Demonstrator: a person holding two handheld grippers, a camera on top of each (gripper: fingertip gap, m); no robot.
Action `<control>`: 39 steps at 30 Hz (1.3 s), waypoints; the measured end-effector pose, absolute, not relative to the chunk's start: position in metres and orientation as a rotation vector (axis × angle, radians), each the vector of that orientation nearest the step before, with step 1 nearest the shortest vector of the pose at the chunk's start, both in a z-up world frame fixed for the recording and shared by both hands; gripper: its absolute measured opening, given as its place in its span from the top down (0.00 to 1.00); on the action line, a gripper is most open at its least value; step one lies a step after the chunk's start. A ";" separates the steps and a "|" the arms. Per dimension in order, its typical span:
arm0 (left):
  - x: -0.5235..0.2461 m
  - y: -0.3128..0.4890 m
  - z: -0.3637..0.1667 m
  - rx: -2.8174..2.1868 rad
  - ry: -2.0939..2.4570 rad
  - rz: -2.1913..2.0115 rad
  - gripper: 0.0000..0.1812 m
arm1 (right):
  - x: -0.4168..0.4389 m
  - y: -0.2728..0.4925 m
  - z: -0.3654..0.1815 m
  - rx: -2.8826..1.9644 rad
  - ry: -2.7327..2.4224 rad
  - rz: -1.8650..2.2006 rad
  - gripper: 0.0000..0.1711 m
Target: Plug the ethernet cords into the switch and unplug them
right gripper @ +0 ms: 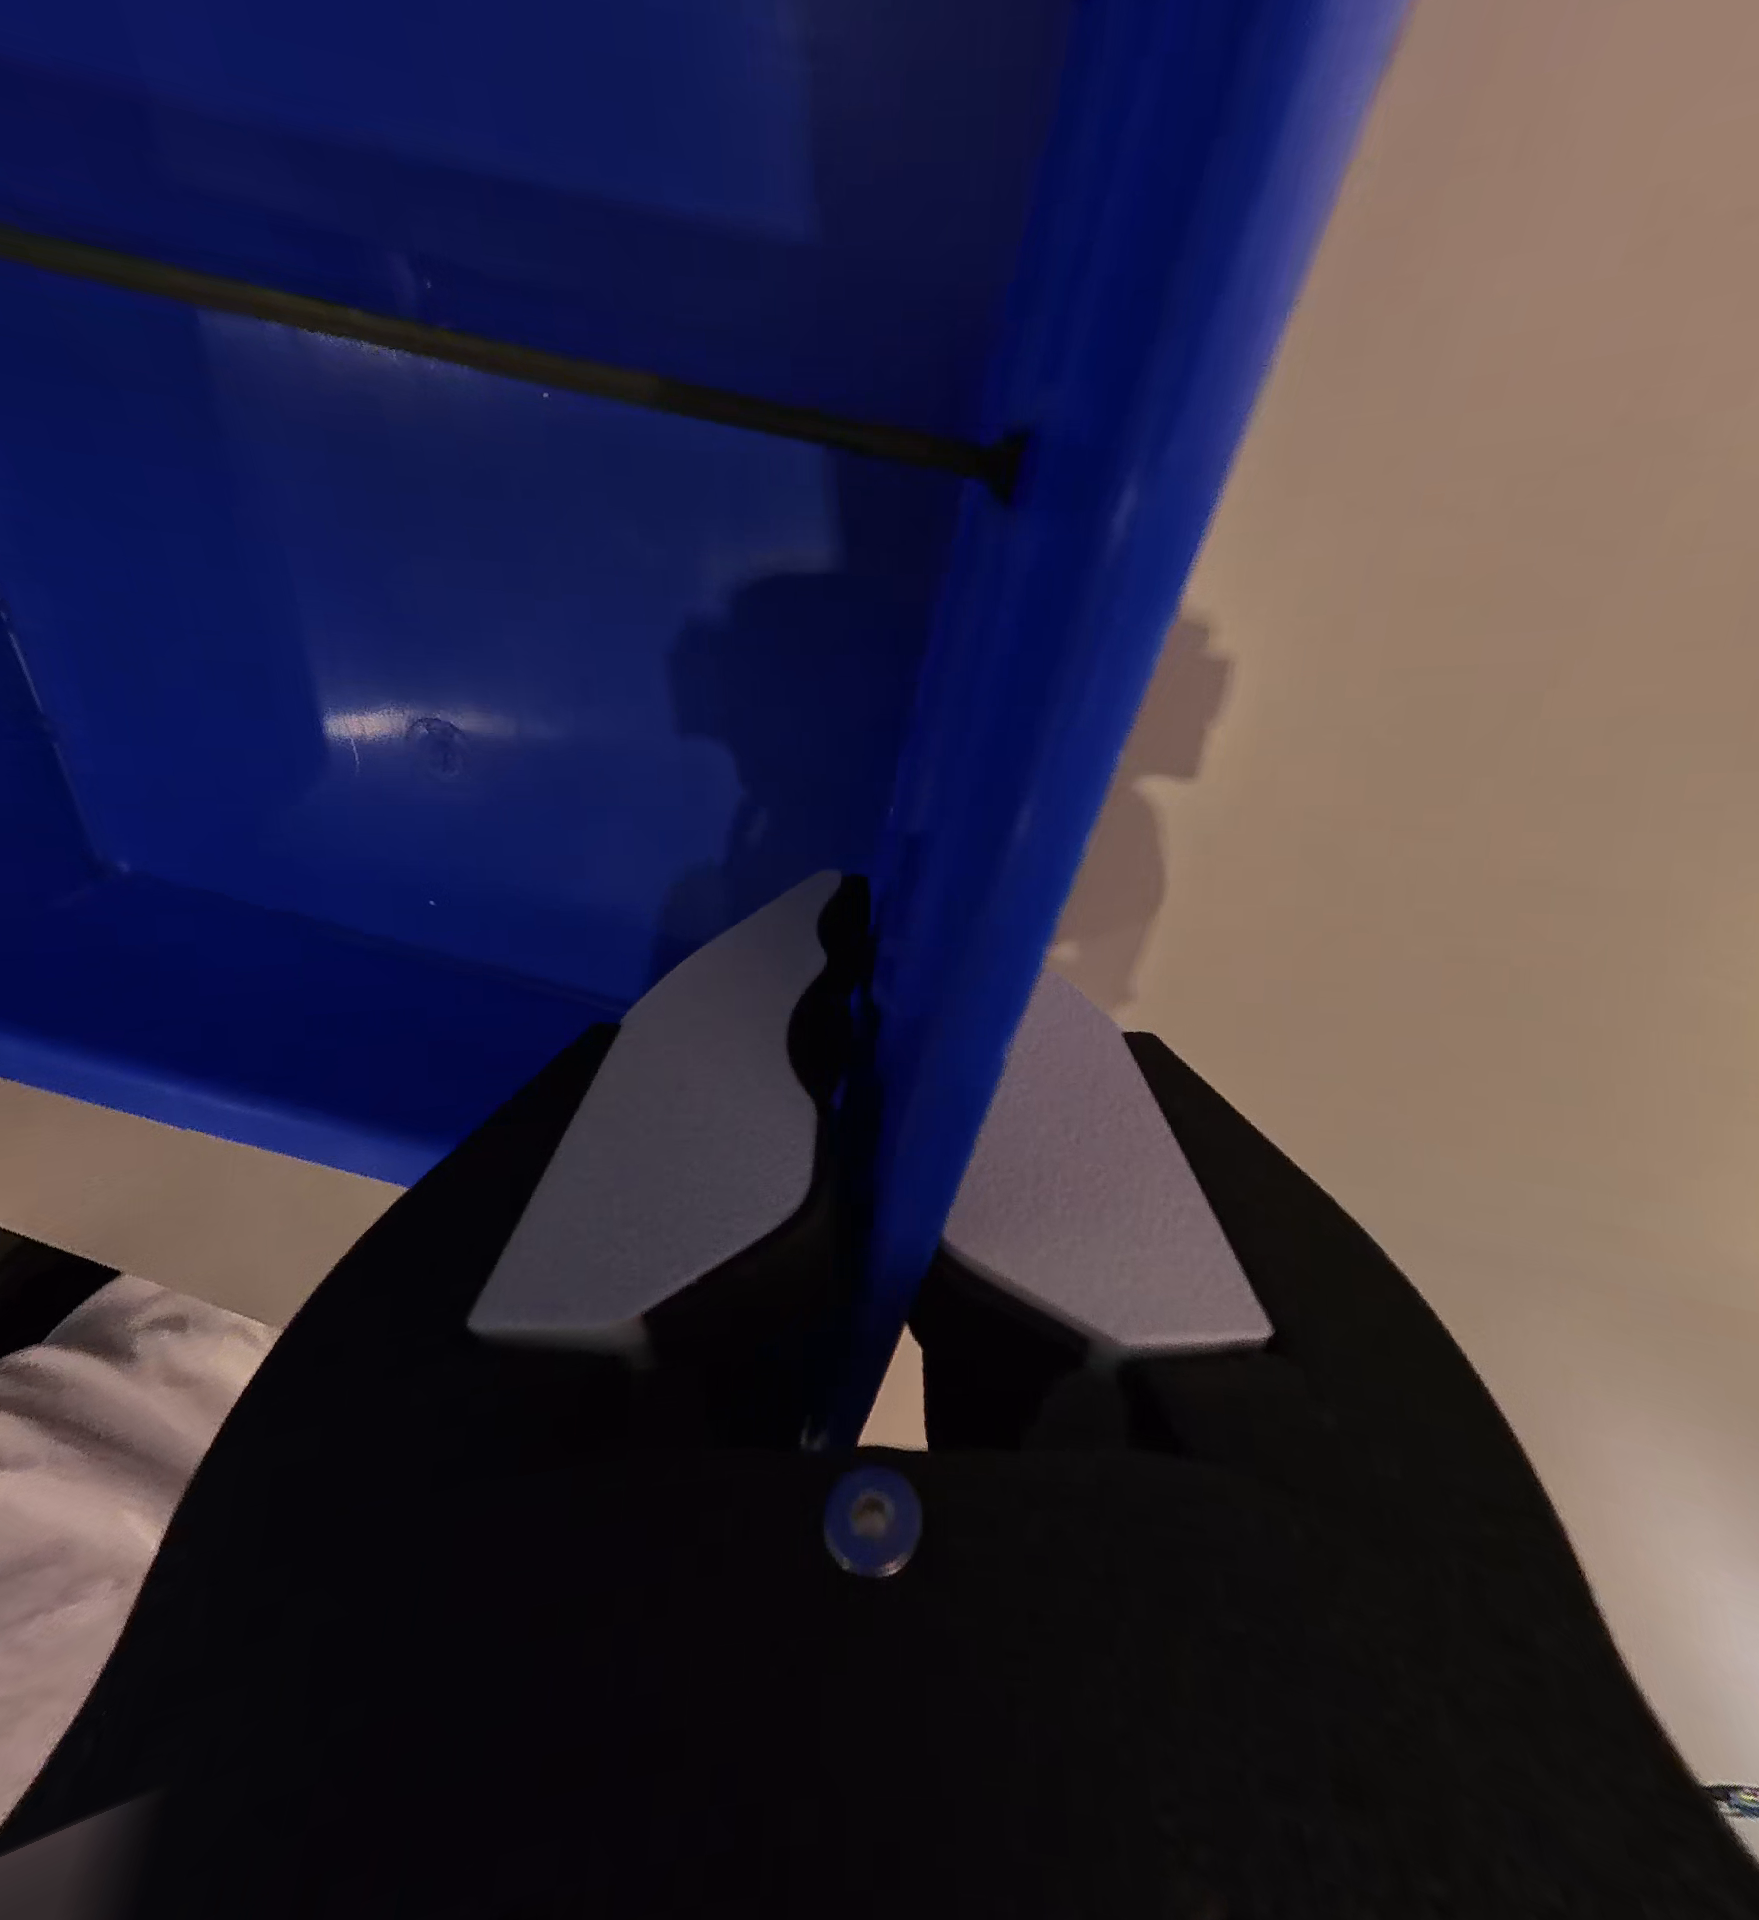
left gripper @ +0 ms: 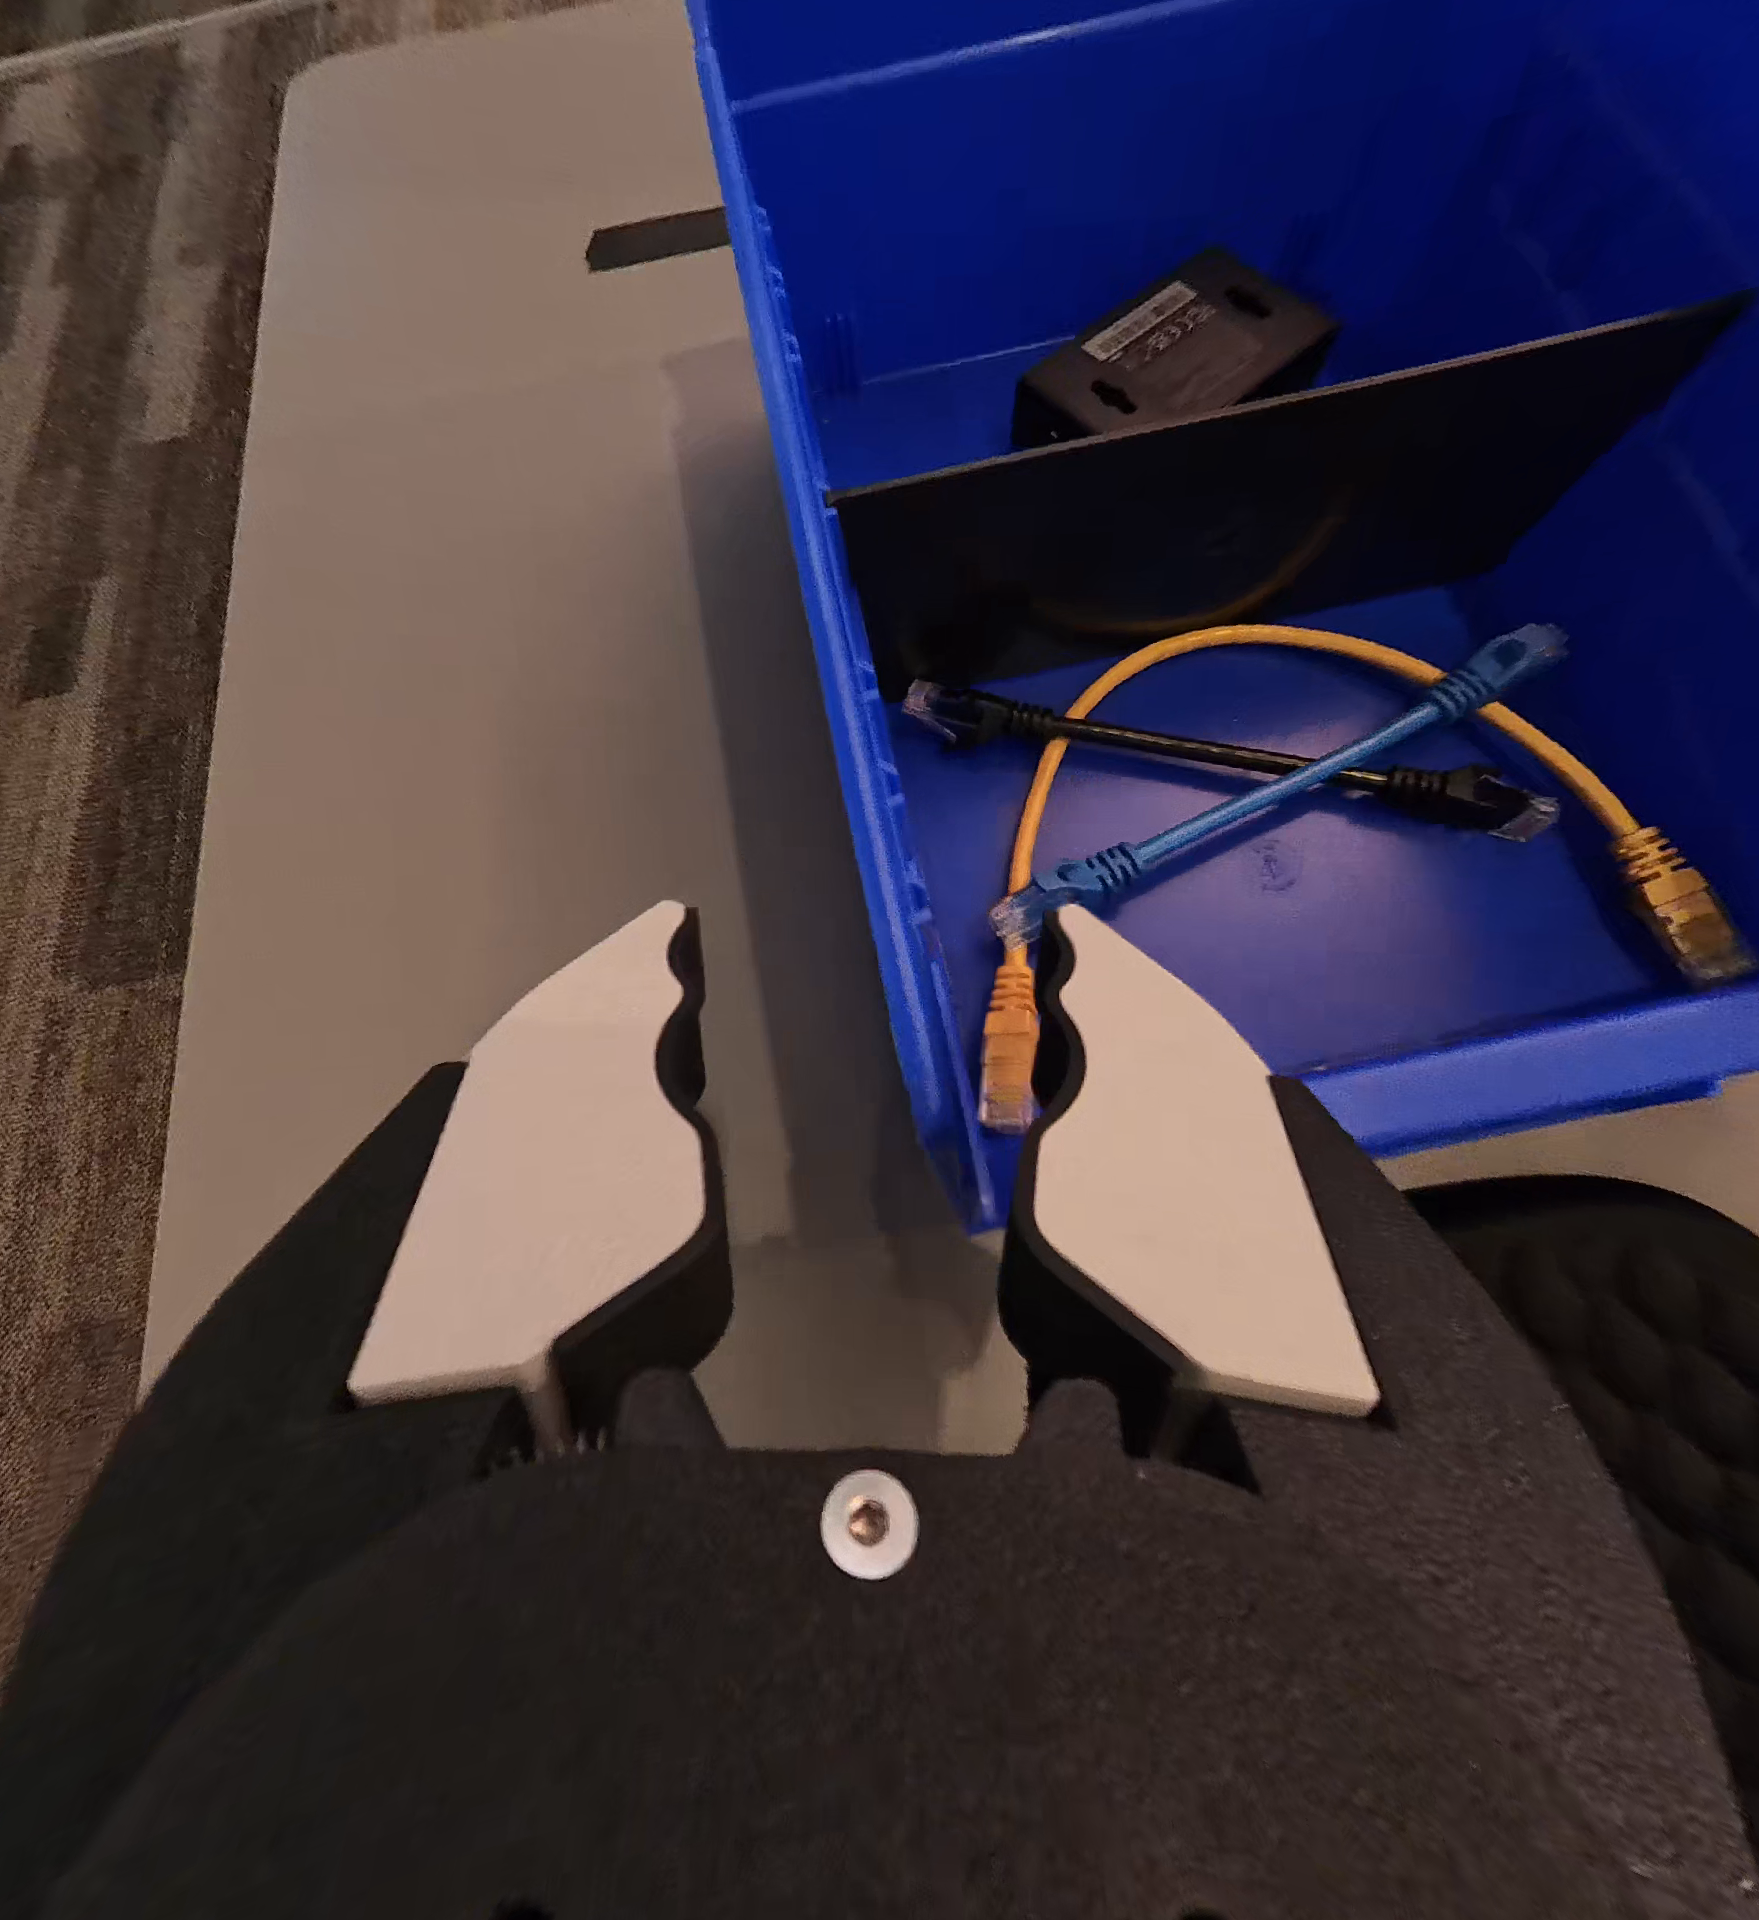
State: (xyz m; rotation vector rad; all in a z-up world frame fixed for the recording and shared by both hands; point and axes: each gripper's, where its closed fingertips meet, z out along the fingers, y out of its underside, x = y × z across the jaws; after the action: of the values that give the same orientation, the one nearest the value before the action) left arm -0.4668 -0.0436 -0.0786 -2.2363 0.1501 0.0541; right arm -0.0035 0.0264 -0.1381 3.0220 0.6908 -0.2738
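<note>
A blue bin point(left gripper: 1166, 156) stands on the grey table point(left gripper: 459, 623). A black divider point(left gripper: 1270, 499) splits it. The black switch point(left gripper: 1176, 348) lies behind the divider. In front of it lie a yellow cord point(left gripper: 1270, 644), a blue cord point(left gripper: 1301, 774) and a black cord point(left gripper: 1197, 750), crossed over each other. My left gripper point(left gripper: 870, 925) is open and straddles the bin's left wall without pressing on it; its right finger point(left gripper: 1145, 1091) is inside, next to the yellow plug. My right gripper point(right gripper: 937, 935) is shut on the bin's right wall point(right gripper: 1041, 623), one finger point(right gripper: 709, 1091) inside and one outside.
A strip of black tape point(left gripper: 657, 237) lies on the table left of the bin. Patterned carpet point(left gripper: 44, 520) lies beyond the table's left edge. A black mesh pad point(left gripper: 1633, 1403) sits at the near right. A pale cloth point(right gripper: 44, 1455) shows at lower left in the right wrist view. The gap from one gripper's tips to the other's is roughly 45 cm. My left tips are roughly 20 cm from the black switch point(left gripper: 1176, 348).
</note>
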 end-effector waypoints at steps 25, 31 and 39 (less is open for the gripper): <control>-0.455 -0.044 -0.098 -2.285 0.084 0.077 0.69 | 0.175 0.063 -0.140 3.047 0.455 -0.245 0.98; -0.453 -0.048 -0.088 -2.264 0.076 0.133 0.69 | 0.224 0.065 -0.140 3.054 0.362 -0.232 0.98; -0.447 -0.055 -0.079 -2.252 0.072 0.185 0.70 | 0.281 0.057 -0.141 3.041 0.169 -0.210 0.97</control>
State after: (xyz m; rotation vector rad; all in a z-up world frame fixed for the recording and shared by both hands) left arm -0.4471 -0.0552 -0.0792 -2.2516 0.0723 0.1850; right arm 0.2812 0.0569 -0.1405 3.0408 0.1694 -0.2104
